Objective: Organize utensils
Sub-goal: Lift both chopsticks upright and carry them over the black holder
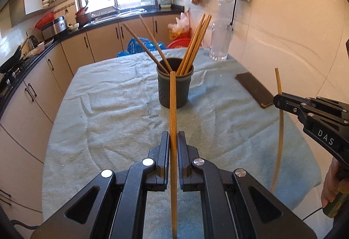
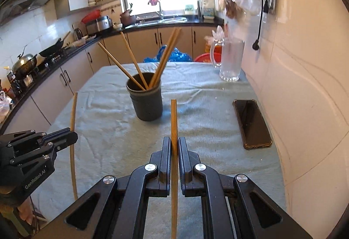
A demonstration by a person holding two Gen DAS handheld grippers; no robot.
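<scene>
A dark grey utensil holder stands mid-table with several wooden chopsticks leaning in it. My left gripper is shut on an upright wooden chopstick, held above the cloth in front of the holder. It also shows at the left of the right wrist view with its chopstick. My right gripper is shut on another upright chopstick, to the right of the holder. It shows at the right of the left wrist view with its chopstick.
A pale blue towel covers the table. A black phone lies near the right edge by the tiled wall. A clear glass pitcher stands at the far right corner. Kitchen counters run along the left.
</scene>
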